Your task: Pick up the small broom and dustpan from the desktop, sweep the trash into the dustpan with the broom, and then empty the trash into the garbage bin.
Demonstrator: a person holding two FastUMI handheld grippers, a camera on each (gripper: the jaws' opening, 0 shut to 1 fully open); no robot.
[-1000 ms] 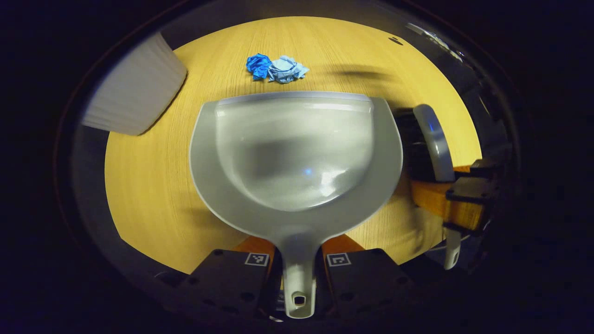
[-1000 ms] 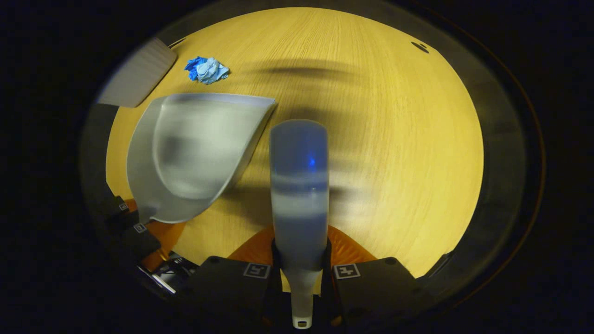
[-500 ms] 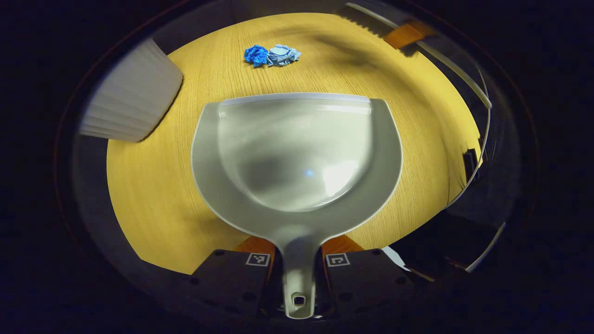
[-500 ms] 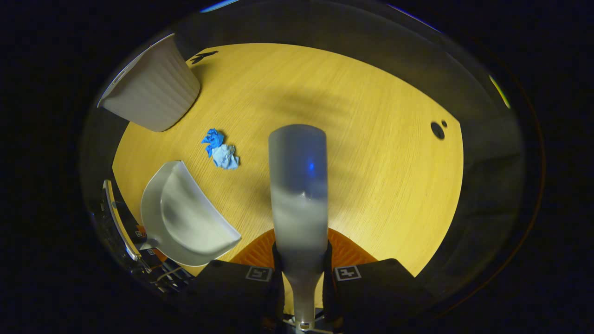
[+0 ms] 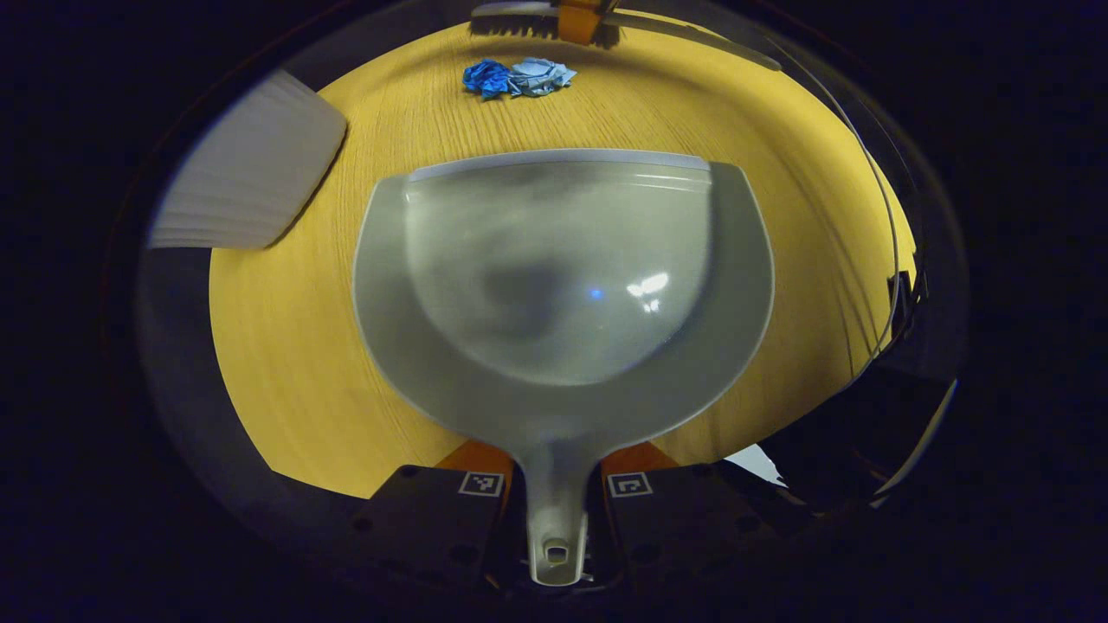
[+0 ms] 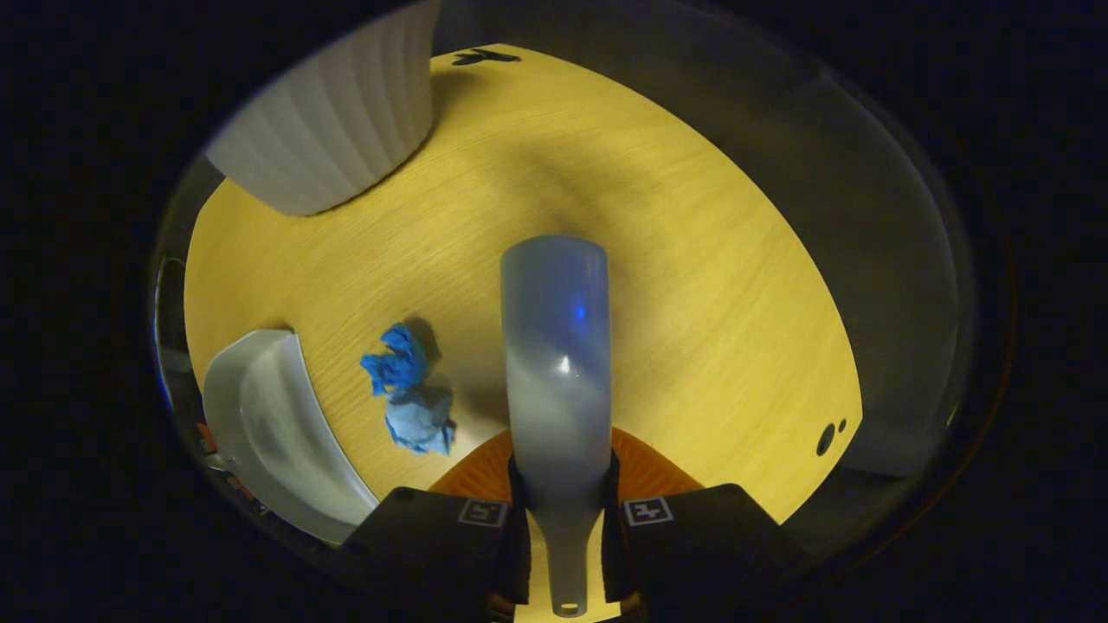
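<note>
My left gripper (image 5: 557, 484) is shut on the handle of the grey dustpan (image 5: 554, 285), whose front lip faces two crumpled blue paper balls (image 5: 518, 78) on the wooden desktop (image 5: 277, 346). Beyond the paper, at the top edge, the broom's bristles (image 5: 515, 10) and the other gripper show. In the right gripper view, my right gripper (image 6: 561, 510) is shut on the grey broom (image 6: 555, 346), seen along its back. The blue paper balls (image 6: 405, 389) lie just left of the broom, between it and the dustpan (image 6: 268, 433).
A white ribbed garbage bin (image 5: 247, 177) stands at the desk's left side, also seen as the bin (image 6: 333, 130) at upper left in the right gripper view. Two small dark holes (image 6: 827, 437) mark the desktop at the right.
The right gripper has swung the broom round behind the paper balls, which now lie close beside it. The dustpan has barely moved; its lip stays pointed at the paper.
</note>
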